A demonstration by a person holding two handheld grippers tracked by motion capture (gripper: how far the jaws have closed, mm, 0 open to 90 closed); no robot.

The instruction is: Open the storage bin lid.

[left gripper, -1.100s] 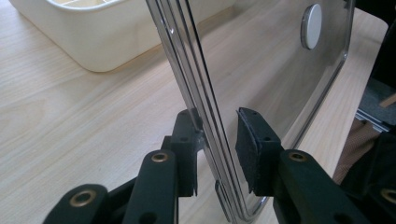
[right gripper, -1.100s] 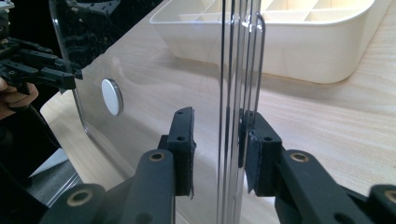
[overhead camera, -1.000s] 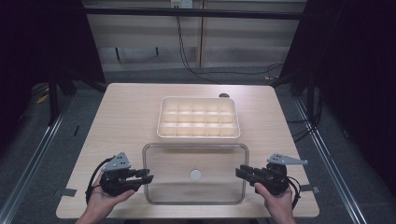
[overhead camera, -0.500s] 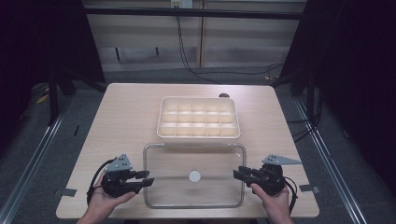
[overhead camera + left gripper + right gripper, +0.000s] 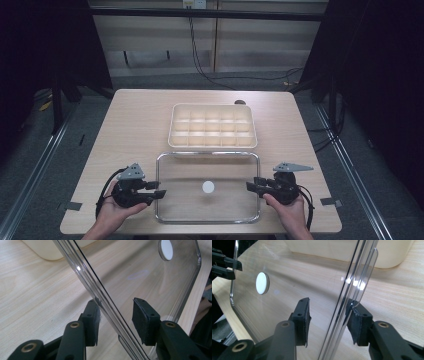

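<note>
High view: clear lid lies at the near edge of the table, a gripper at each short side. Left gripper sits at the lid's 9 o'clock, right gripper at 3 o'clock.

Left gripper view: jaws apart, lid rim runs between the pads, touching or nearly touching one pad and clear of the other. Not clamped.

Right gripper view: same picture, jaws spread, the rim against one pad with a gap to the other. White round knob at lid centre.

Farther out, at 12 o'clock from the lid, cream compartment tray stands uncovered, cells look empty; its near wall is just beside the lid's far edge.

Judgement: both grippers are lined up on the lid, but there's no grip yet. Left to do: close both, lift, carry toward 12 o'clock, seat the lid on the tray.
</note>
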